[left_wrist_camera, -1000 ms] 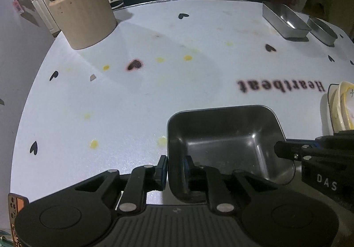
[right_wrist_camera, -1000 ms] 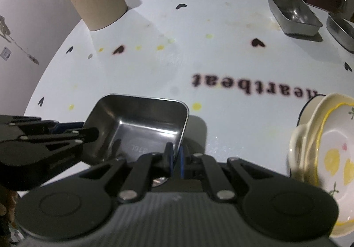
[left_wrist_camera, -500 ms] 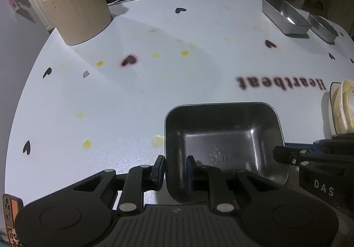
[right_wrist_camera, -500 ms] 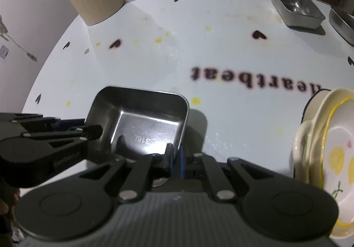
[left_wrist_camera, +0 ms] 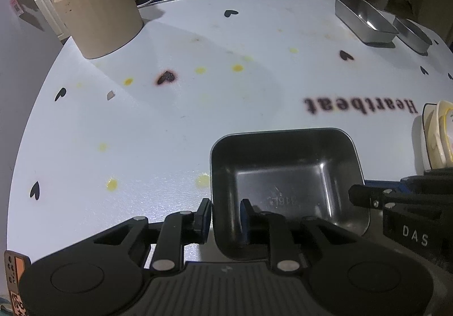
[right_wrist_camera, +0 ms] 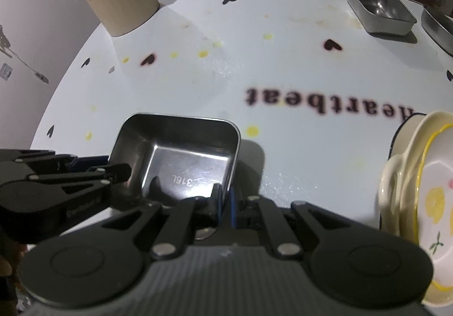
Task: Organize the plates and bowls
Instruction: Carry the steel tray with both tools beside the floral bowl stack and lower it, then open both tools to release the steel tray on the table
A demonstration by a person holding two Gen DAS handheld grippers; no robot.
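Square stainless-steel bowl with rounded corners (left_wrist_camera: 286, 183) resting on white round tabletop printed with black hearts and the word "Heartbeat" (left_wrist_camera: 170, 123), directly ahead of both grippers. Stamp "316L" legible on bowl floor.

Left gripper (left_wrist_camera: 225, 219) straddling bowl's left wall: one finger outside, one inside. Jaws opening; wall between them, pads looking just clear of the metal, grip released.

Right gripper (right_wrist_camera: 225, 200) clenched on bowl's right wall near the close corner; pads pressed tight on the thin rim, one inside, one outside.

To the right of right gripper: cream ceramic dish with yellow rim and lemon pattern (right_wrist_camera: 430, 202), stacked on another plate, near but apart from steel bowl.

Far ahead right: rectangular steel tray (right_wrist_camera: 378, 10), a second steel tray (right_wrist_camera: 437, 26) just beside it.

Far ahead left: beige ribbed cylindrical container with steel pot set in its top (left_wrist_camera: 99, 13).
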